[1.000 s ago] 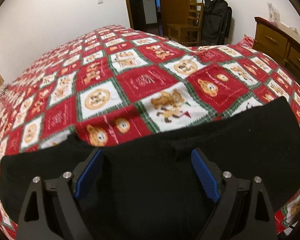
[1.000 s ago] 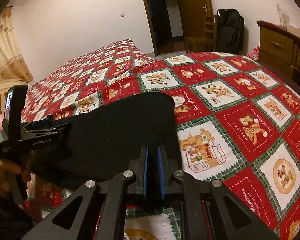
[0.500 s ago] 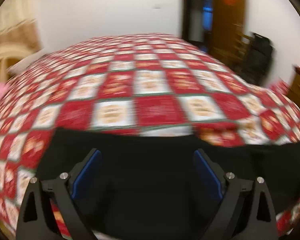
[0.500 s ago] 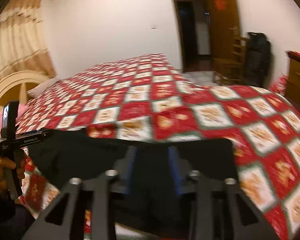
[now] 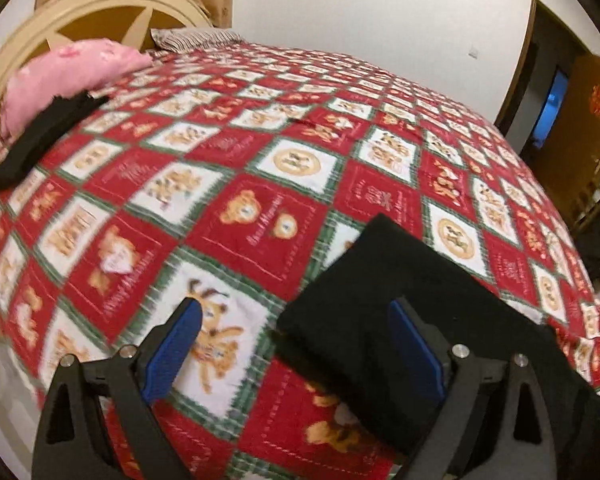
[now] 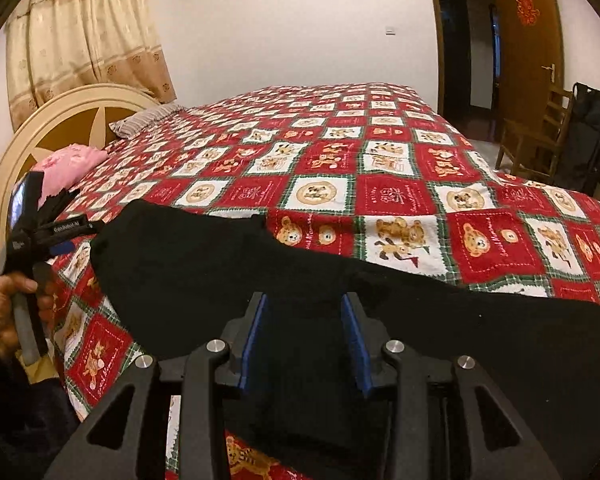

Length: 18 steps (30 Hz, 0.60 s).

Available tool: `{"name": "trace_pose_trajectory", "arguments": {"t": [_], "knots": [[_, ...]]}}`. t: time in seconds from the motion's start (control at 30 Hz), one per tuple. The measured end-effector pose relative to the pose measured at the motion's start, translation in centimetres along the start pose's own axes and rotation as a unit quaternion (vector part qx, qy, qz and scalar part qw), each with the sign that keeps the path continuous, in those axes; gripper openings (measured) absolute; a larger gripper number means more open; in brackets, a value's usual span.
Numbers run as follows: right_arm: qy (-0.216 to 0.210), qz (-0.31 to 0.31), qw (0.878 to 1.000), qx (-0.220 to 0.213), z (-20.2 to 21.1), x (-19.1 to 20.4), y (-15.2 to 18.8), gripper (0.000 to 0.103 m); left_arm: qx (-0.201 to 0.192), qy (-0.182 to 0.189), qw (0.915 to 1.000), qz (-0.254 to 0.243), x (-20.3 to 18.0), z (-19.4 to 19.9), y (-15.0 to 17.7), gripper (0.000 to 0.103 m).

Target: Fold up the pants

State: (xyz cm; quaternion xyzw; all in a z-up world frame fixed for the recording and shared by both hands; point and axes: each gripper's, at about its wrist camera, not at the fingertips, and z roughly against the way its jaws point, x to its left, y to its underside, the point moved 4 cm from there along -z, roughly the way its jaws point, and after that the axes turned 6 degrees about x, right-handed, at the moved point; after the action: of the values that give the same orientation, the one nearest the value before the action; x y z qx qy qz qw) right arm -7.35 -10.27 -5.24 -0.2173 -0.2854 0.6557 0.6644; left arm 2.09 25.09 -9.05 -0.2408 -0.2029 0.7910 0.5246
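Note:
Black pants point(image 6: 228, 280) lie as a long folded band across the near edge of the red checked quilt point(image 6: 340, 160). My right gripper point(image 6: 304, 320) hovers over their middle, its blue pads apart and open, with cloth under them but not pinched. In the left wrist view the pants point(image 5: 380, 296) fill the lower right. My left gripper point(image 5: 296, 340) stands wide open there, one pad over the pants' end and the other over bare quilt point(image 5: 240, 160). The right wrist view shows the left gripper point(image 6: 70, 236) held in a hand point(image 6: 4, 312) at the pants' left end.
A second black folded garment point(image 5: 40, 136) rests against a pink pillow point(image 5: 72, 68) by the round headboard point(image 6: 60, 120). A striped pillow point(image 6: 148, 118) lies further back. A wooden chair point(image 6: 536, 140), a black bag point(image 6: 588, 140) and a door point(image 6: 528, 40) stand at the right.
My right gripper has opened and let go of the pants' edge. Both views have swung left toward the headboard. My left gripper has moved from above the pants to their left end.

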Motion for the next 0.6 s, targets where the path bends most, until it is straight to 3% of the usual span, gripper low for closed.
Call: {"name": "trace_pose_trajectory", "arguments": {"t": [0.2,0.33,0.47,0.6], "knots": [[0.004,-0.01,1.0,-0.008,0.7,-0.5,0.0,0.04,0.024,0.044,0.9984,0.028,-0.8,-2.1,0.8,0.095],[0.004,-0.014,1.0,-0.009,0.7,-0.5,0.1,0.04,0.011,0.03,0.9993,0.019,-1.3,-2.2,0.9,0.093],[0.007,-0.019,1.0,-0.015,1.1,-0.6,0.2,0.04,0.006,0.04,0.9989,0.022,-1.8,-2.1,0.9,0.073],[0.01,-0.036,0.999,-0.019,1.4,-1.3,0.2,0.04,0.003,0.03,0.9994,0.017,-2.0,-2.2,0.9,0.062]]}}
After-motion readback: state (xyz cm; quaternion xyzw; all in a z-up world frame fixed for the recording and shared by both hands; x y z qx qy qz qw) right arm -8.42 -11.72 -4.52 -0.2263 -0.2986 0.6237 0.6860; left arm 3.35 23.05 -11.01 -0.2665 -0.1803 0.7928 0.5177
